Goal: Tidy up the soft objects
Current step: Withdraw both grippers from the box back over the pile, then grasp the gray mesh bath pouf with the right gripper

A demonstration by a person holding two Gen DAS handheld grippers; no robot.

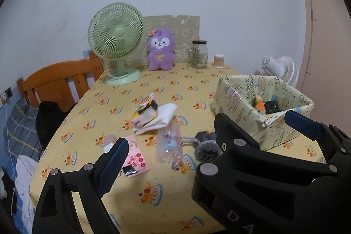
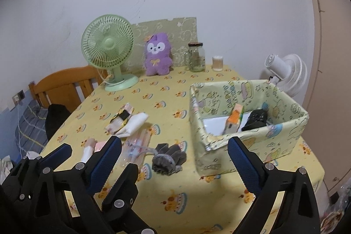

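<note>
Both claws are standing wide with nothing between their pads. In the left wrist view the left gripper (image 1: 206, 142) is occupying the lower frame, and the right gripper's black body is crossing in front of it at lower right, hiding part of the table (image 1: 136, 196) and the near corner of the patterned box (image 1: 241, 106). In the right wrist view the right gripper (image 2: 175, 159) is framing the lower centre, with the left gripper filling the lower left corner.

The soft objects are lying mid-frame on the yellow cloth: a grey scrunchie (image 2: 169, 157) at centre, a clear plastic packet (image 2: 137, 146) just left of it, and a folded white cloth (image 2: 133, 124) with a small printed pouch (image 2: 122, 117) resting on it further up. A pink card (image 1: 136, 157) is lying at lower left of centre.

The box, right of centre, is holding an orange item (image 2: 233, 122) and a black bundle (image 2: 255, 120).

Along the far edge are standing a green fan (image 2: 108, 47), a purple plush (image 2: 156, 57), a glass jar (image 2: 196, 57) and a small cup (image 2: 217, 63).
</note>
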